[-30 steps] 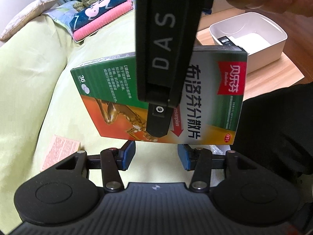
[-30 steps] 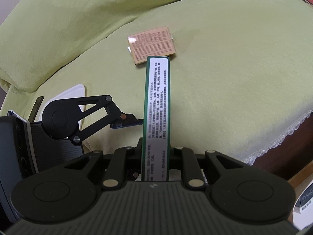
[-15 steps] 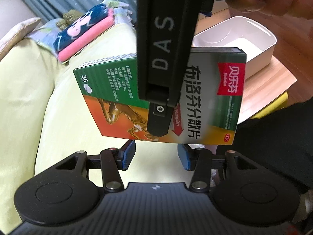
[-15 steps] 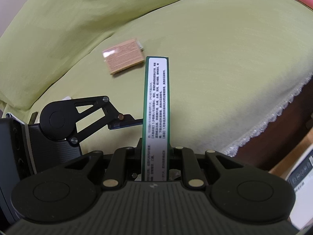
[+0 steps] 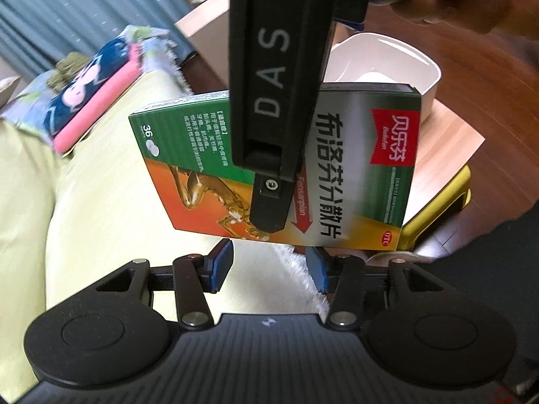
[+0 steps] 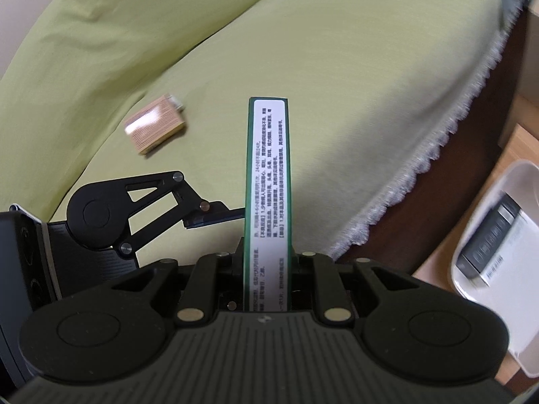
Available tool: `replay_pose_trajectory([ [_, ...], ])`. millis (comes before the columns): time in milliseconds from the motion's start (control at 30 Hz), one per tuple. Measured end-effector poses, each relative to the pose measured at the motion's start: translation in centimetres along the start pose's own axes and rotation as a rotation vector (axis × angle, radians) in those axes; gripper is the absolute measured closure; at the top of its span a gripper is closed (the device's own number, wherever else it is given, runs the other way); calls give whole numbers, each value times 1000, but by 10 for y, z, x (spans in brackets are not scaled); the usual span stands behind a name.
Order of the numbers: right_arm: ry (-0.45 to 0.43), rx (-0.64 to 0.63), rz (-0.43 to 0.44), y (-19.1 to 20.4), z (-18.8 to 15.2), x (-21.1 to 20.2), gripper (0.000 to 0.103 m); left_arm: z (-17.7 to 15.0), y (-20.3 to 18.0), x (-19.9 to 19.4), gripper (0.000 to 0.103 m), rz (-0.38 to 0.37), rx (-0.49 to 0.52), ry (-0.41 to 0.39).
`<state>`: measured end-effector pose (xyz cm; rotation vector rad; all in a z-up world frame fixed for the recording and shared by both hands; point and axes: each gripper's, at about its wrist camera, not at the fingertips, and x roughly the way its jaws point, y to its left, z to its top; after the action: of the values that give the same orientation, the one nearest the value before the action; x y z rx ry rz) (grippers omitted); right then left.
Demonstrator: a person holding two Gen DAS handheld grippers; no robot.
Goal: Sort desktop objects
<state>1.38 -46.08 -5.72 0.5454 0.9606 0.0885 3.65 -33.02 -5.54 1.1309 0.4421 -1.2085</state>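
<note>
**Medicine box heads for the tray**

The right gripper (image 6: pixel 266 269) is clenched flat on a green-and-orange cardboard medicine box (image 5: pixel 279 171), holding it in the air on edge, above the rim of the lime-green cushioned sofa (image 6: pixel 337 84). The left gripper (image 5: pixel 269 264) hangs just under it, blue pads spread, gripping nothing. The white plastic tray (image 6: pixel 525 353) sits on the wooden table (image 5: pixel 448 134) beyond, with a dark remote-like thing already inside. My read: carry it over the near rim, lower it flat into the bare part of the tray, and only then let go, since it is a light box and could tip. A small tan cardboard packet (image 6: pixel 155 131) waits on the sofa.
</note>
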Motion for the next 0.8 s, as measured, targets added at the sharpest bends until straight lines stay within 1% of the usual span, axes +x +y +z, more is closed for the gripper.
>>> replay_pose_trajectory([
  [67, -11, 36, -10, -14, -6, -4, 87, 9, -9, 11, 50, -17, 21, -6],
  [167, -27, 83, -26, -33, -13, -10, 87, 13, -47, 4, 50, -40, 48, -17],
  [300, -48, 142, -47, -57, -22, -18, 87, 30, -55, 19, 50, -69, 74, -30],
  [367, -55, 169, -58, -67, -26, -20, 87, 34, -69, 17, 50, -81, 90, -35],
  [567, -76, 239, -86, -95, -36, -26, 87, 48, -73, 33, 50, -114, 115, -50],
  [800, -91, 305, -93, -117, -49, -25, 87, 57, -78, 42, 50, -141, 130, -48],
])
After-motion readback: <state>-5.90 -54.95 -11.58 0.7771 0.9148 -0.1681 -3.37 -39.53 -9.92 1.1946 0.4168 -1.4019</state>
